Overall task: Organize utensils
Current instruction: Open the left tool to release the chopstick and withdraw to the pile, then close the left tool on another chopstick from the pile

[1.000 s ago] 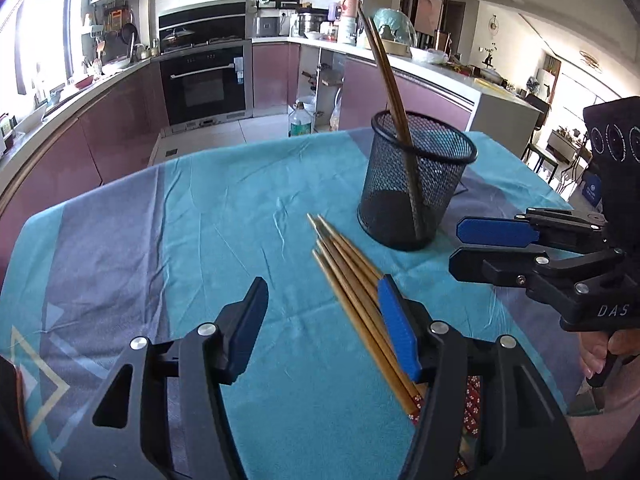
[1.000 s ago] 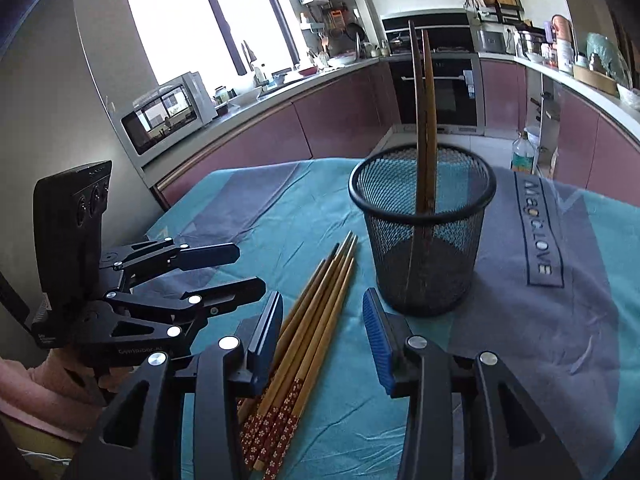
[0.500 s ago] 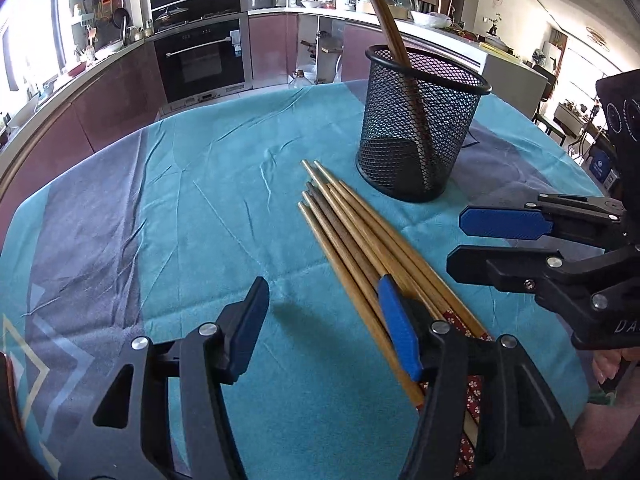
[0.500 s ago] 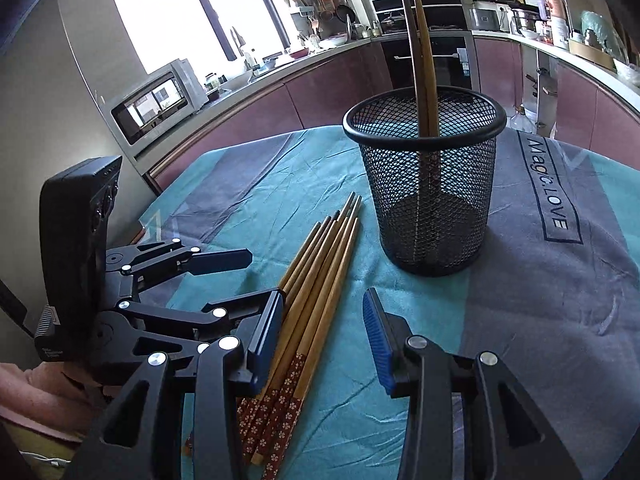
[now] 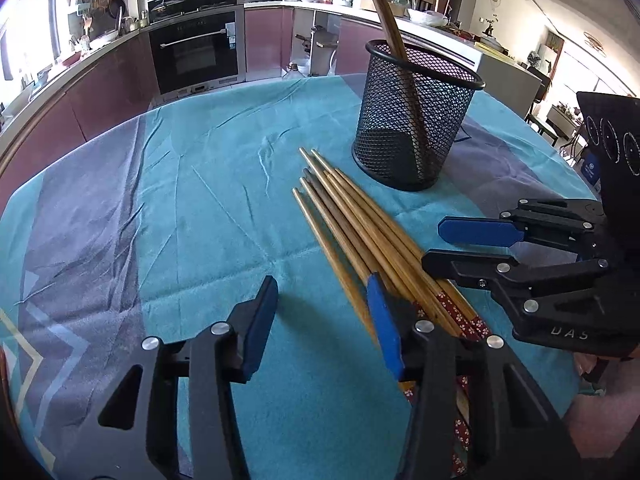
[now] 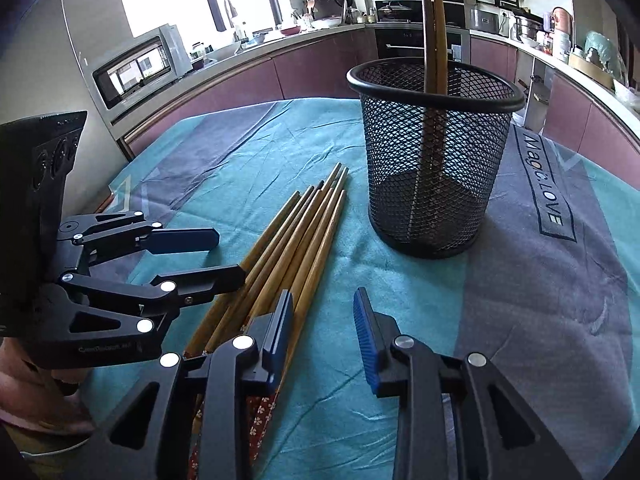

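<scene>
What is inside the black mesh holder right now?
Two chopsticks stand in the black mesh holder, leaning against its rim, tops well above it. Through the mesh the bottom looks otherwise bare. Where their lower ends rest is blurred by the mesh.

The chopsticks' (image 5: 360, 232) patterned ends vanish beneath the left gripper (image 5: 324, 312). Tips of two chopsticks standing in the mesh holder (image 6: 434, 152) run past the frame's top edge.

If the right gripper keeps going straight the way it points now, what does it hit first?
Probably bare tablecloth: the right gripper points down at the cloth between the loose chopsticks and the mesh holder. Its jaws, just closing, are open and empty. Depth is uncertain.
</scene>
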Tool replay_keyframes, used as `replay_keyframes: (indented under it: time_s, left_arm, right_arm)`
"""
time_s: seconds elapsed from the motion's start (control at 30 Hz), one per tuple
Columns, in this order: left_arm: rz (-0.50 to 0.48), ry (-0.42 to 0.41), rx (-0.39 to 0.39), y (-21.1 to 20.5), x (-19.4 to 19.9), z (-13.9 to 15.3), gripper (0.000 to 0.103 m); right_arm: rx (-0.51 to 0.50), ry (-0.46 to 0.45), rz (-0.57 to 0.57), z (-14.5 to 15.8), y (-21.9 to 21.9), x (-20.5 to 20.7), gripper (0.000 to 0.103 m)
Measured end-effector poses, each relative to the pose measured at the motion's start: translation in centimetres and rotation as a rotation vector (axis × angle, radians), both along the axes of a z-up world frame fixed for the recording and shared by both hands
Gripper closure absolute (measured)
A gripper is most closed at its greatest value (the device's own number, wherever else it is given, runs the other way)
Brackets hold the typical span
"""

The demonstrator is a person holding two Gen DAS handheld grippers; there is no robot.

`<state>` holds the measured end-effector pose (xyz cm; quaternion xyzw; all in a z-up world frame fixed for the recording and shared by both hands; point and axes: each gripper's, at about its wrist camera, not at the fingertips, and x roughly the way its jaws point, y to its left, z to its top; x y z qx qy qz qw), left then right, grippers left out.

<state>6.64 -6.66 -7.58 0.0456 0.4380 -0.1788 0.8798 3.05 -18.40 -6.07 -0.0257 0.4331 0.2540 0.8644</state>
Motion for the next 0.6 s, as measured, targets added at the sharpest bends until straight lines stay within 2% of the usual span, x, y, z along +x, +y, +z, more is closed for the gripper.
replay_keyframes:
  time_s: [0.07, 0.2, 0.37, 0.43, 0.6]
  left_arm:
    - [0.0, -0.002, 0.005, 0.0, 0.0, -0.1, 0.058]
    - [0.002, -0.008, 0.039, -0.3, -0.2, -0.6, 0.06]
    - [0.001, -0.013, 0.055, -0.7, 0.0, -0.8, 0.062]
    - [0.008, -0.01, 0.046, -0.6, 0.2, -0.8, 0.065]
    - [0.028, -0.006, 0.038, -0.2, 0.6, -0.8, 0.084]
  right_arm:
    - [-0.001, 0.005, -0.003, -0.1, -0.1, 0.1, 0.074]
    - [-0.048, -0.006, -0.01, -0.2, 0.4, -0.1, 0.08]
    - [-0.071, -0.014, -0.015, -0.2, 0.9, 0.2, 0.08]
    - [-0.075, -0.016, -0.018, -0.2, 1.2, 0.5, 0.08]
    - [-0.081, -0.022, -0.03, -0.3, 1.6, 0.9, 0.085]
